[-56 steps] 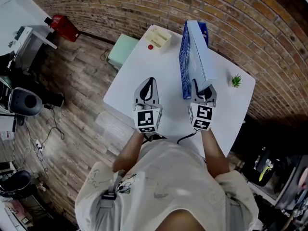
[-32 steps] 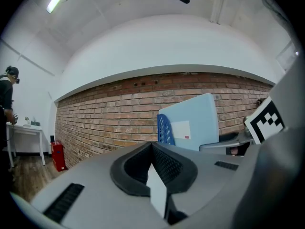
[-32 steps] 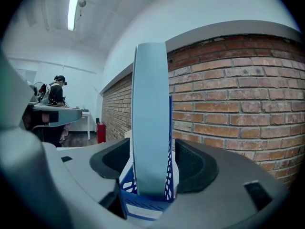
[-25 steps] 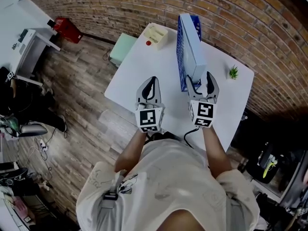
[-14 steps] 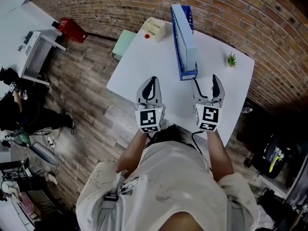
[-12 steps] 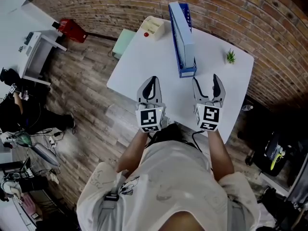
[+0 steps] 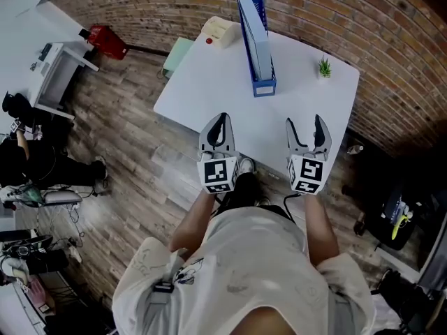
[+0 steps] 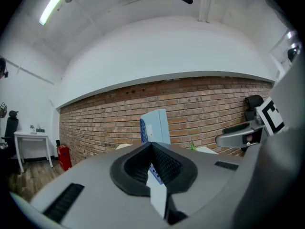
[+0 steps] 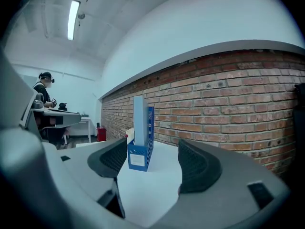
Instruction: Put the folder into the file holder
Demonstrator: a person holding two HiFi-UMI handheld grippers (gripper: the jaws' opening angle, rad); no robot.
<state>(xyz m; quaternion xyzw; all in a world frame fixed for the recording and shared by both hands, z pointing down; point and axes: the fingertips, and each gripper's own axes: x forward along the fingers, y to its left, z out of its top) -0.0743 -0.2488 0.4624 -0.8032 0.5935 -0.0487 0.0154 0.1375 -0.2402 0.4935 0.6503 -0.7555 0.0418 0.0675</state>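
The left tool (image 7: 220,121) has its two jaws pressed together with nothing between them, held over the near edge of the white worktop (image 7: 209,82); the right tool (image 7: 306,125) beside it has its jaws spread wide and empty, and through that gap its own view looks straight at the labelled end of the file holder (image 7: 264,87); both tools are well apart from the holder. The light-blue folder (image 7: 259,42) stands upright inside the blue mesh file holder, rising above its walls (the holder runs lengthwise from mid-worktop toward the far edge). A small green plant (image 7: 325,66) sits near the worktop's right corner, apart from the holder; a cream box (image 7: 218,28) lies at the far left corner, with a small red thing just beside it that is too small to tell. A brick wall (image 7: 335,12) runs behind the worktop, and a wooden floor (image 7: 119,117) spreads to the left.
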